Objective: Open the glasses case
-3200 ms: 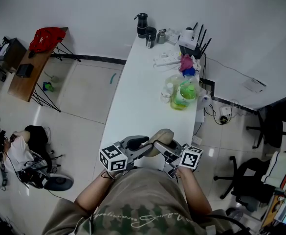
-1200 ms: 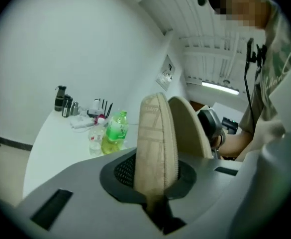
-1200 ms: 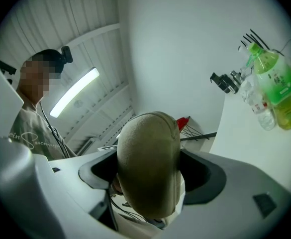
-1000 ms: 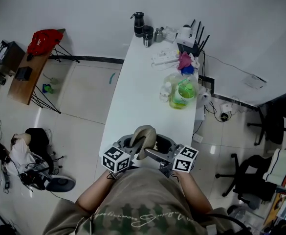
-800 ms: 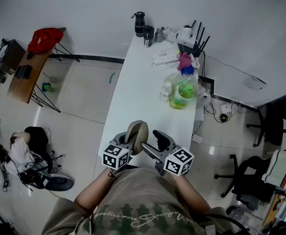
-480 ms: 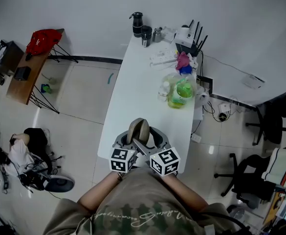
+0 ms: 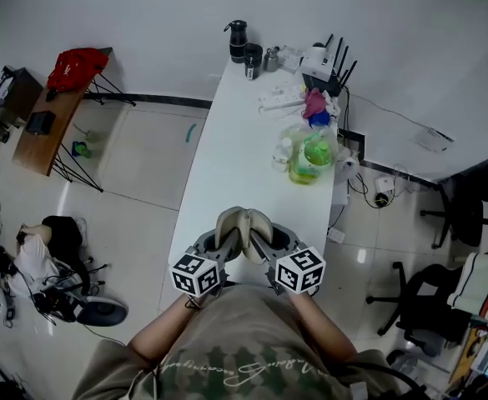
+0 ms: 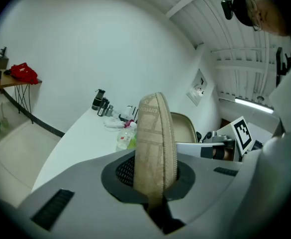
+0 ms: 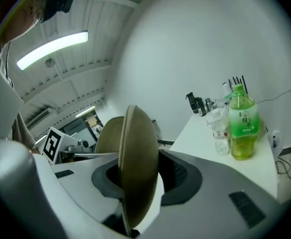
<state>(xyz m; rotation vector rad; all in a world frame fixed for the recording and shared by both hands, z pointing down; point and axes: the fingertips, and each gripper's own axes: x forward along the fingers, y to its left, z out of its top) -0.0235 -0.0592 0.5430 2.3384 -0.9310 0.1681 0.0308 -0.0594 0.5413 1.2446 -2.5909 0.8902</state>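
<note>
Closest in, the person's olive shirt [image 7: 244,348] fills the bottom of the head view, with both forearms reaching forward to the two tools, each with its marker cube turned up. Just beyond the cubes, over the near end of the white worktop [image 7: 227,157], the tan glasses case [image 7: 244,223] is held up on edge with its two shells spread apart in a V. The left claw [image 7: 226,240] is nearly closed and clamps the left shell, which stands upright between its dark pads in the left gripper view, zip edge turned toward the camera. The right claw [image 7: 261,242] has just been closing, and the other shell now sits between its jaws at a middling width, pads against its sides, with the paler lining of the opposite half visible behind it. Farther along the worktop's right side stand a green drink bottle [image 7: 317,158] and, just beside it, a small clear bottle [image 7: 286,154]. Past these lie a pink item [image 7: 317,105] and a white power strip [image 7: 281,100]. At the far end are a router [image 7: 325,65] with black aerials and a dark flask [image 7: 240,42] with smaller cups beside it. Off to the left, well apart on the tiled floor, a red bag [image 7: 78,65] rests on a wooden side table [image 7: 47,132].
</note>
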